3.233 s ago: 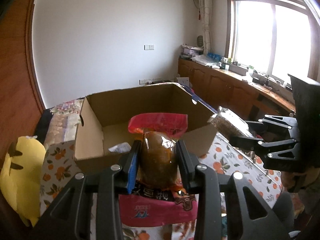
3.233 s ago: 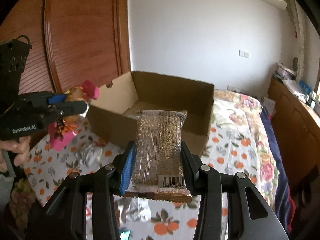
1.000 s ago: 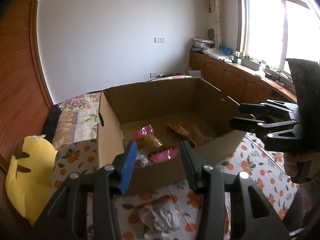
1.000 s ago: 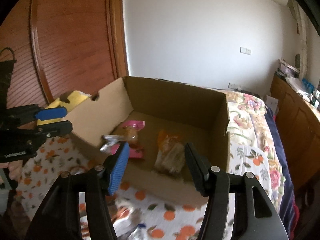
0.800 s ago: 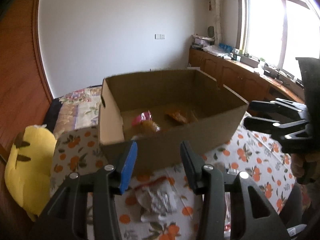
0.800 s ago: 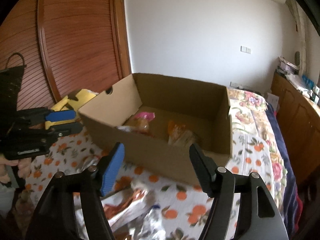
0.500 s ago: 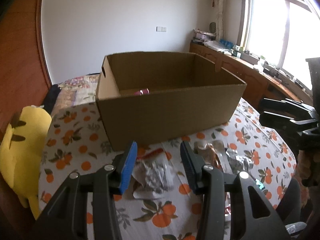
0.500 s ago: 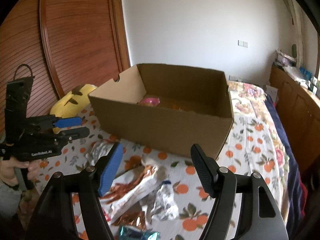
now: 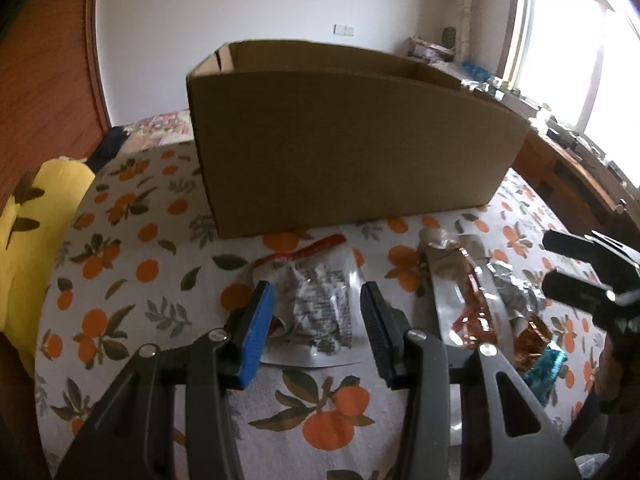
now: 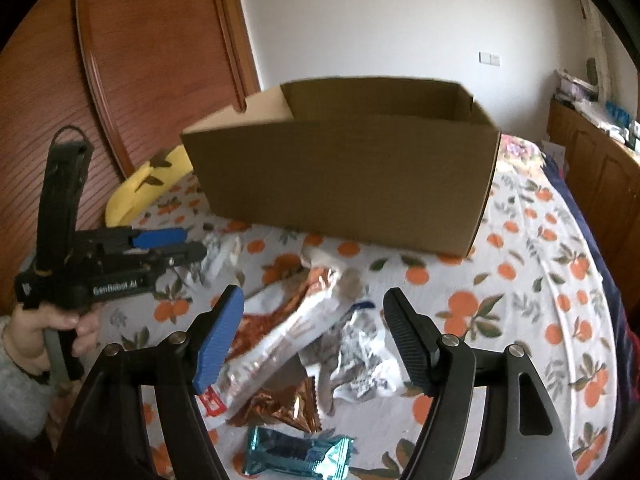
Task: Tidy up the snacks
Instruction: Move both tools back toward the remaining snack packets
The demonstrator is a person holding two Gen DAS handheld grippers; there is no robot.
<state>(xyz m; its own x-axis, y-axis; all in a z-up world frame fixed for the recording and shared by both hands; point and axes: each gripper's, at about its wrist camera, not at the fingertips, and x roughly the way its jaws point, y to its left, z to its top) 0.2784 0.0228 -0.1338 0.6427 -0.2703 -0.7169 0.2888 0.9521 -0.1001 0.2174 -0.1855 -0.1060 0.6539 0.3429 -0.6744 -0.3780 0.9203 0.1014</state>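
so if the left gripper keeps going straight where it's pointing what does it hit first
Most likely the crumpled silver packet with black print, lying on the orange-print cloth between the open left gripper fingers; depth is unclear.

White lettering "GenRobot.AI" stands on the left gripper (image 10: 188, 246), at the frame's left. Print on the snack wrappers (image 9: 320, 312) is unreadable.

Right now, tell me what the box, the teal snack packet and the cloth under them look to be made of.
Box: plain brown cardboard, matte, with folded walls and raw cut edges.
Teal snack packet: probably metallised plastic film, glossy, crinkled, with a serrated sealed end.
Cloth: seemingly woven fabric, matte white with printed oranges; it drapes and wrinkles softly.
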